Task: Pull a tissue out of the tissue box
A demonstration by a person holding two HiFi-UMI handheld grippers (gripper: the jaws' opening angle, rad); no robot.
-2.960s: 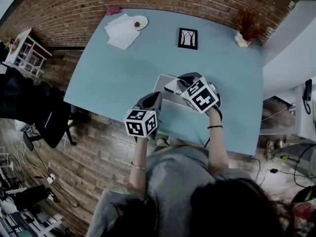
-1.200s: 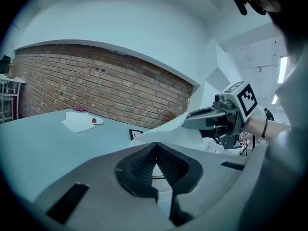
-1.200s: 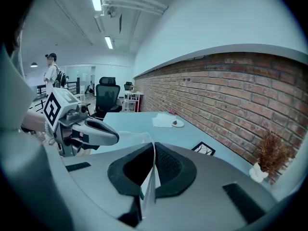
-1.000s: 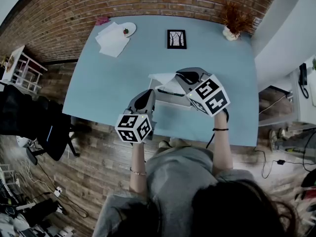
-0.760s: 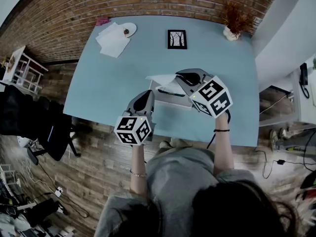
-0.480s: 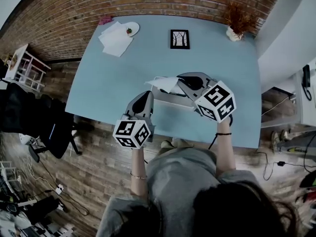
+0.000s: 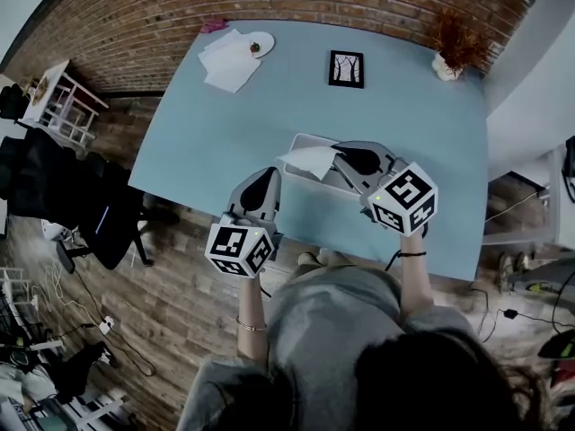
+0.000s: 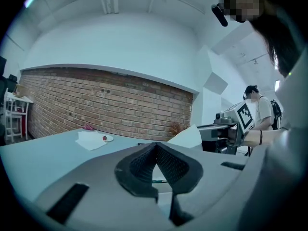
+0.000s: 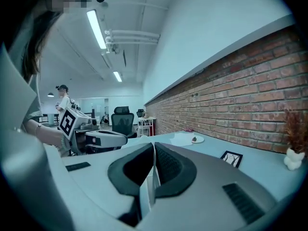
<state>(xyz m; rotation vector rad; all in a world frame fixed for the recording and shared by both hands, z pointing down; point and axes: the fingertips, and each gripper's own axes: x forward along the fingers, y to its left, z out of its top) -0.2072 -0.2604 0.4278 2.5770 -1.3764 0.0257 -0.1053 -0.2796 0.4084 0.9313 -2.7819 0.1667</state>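
Note:
The pale tissue box (image 7: 301,141) lies on the blue table (image 7: 269,106) near its front edge. My right gripper (image 7: 336,156) hovers over the box, shut on a white tissue (image 7: 310,161) that fans out to the left of its tips. In the right gripper view a thin white sheet (image 9: 153,179) is pinched between the closed pads. My left gripper (image 7: 266,175) hangs at the table's front edge, left of the box, its jaws shut with nothing in them. From the left gripper view the tissue (image 8: 189,136) shows as a white flap at the right gripper's tip.
At the table's far side stand a small framed picture (image 7: 346,68), a stack of white papers (image 7: 228,62), a little plate (image 7: 259,43) and a dried plant in a white pot (image 7: 454,50). A black chair (image 7: 67,200) is on the floor to the left.
The right gripper has drawn back toward the person with the tissue, which now hangs free above the box. The left gripper has shifted slightly back and up.

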